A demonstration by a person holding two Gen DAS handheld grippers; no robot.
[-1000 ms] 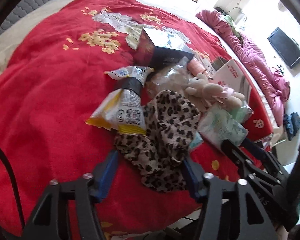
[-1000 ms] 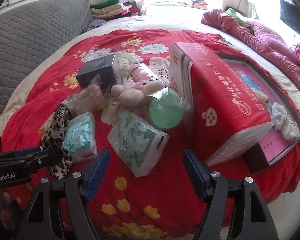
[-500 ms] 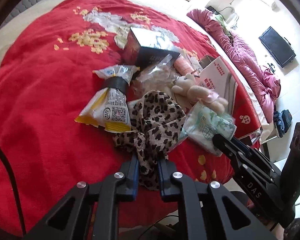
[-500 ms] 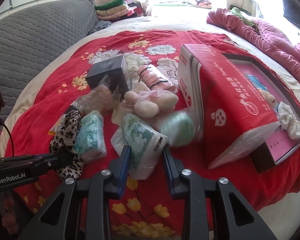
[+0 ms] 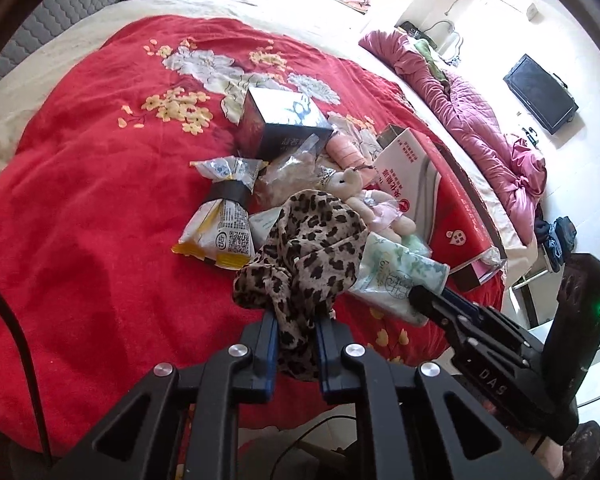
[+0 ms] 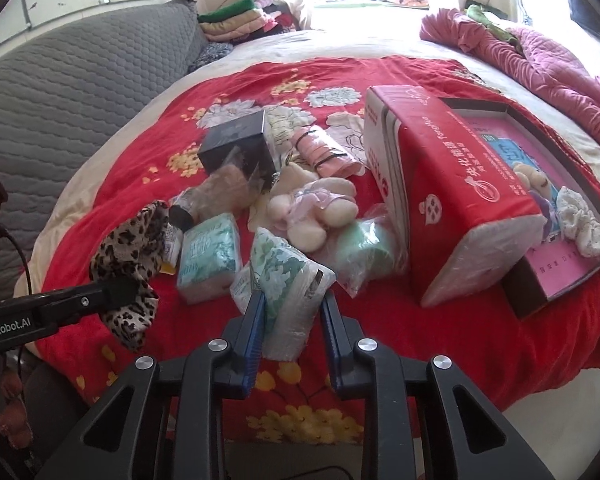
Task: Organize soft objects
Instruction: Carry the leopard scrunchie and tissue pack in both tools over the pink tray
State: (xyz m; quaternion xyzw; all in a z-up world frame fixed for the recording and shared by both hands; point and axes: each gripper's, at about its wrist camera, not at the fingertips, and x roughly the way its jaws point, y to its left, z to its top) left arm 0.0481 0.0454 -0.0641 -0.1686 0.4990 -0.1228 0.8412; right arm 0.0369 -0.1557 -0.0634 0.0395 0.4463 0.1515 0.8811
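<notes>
Clamping a leopard-print cloth between its blue pads, the left gripper has its jaws pressed fully together on the fabric, which bunches above the fingertips just off the near side of the red tissue box's pile. The right gripper is closing its jaws on a floral tissue pack; the pack sits between the pads, its wrapper touching both. A second, teal tissue pack lies just beside that one, farther from the red tissue box. Between the packs and the box rest a cream plush toy in a pink dress and a bagged green round thing, the latter touching the box's near corner. Behind the plush toy stand a dark square box and a pink roll. An open pink-lined tray leans against the far side of the red tissue box, holding a white scrunchie. Everything lies on a red floral blanket spread over the bed.
</notes>
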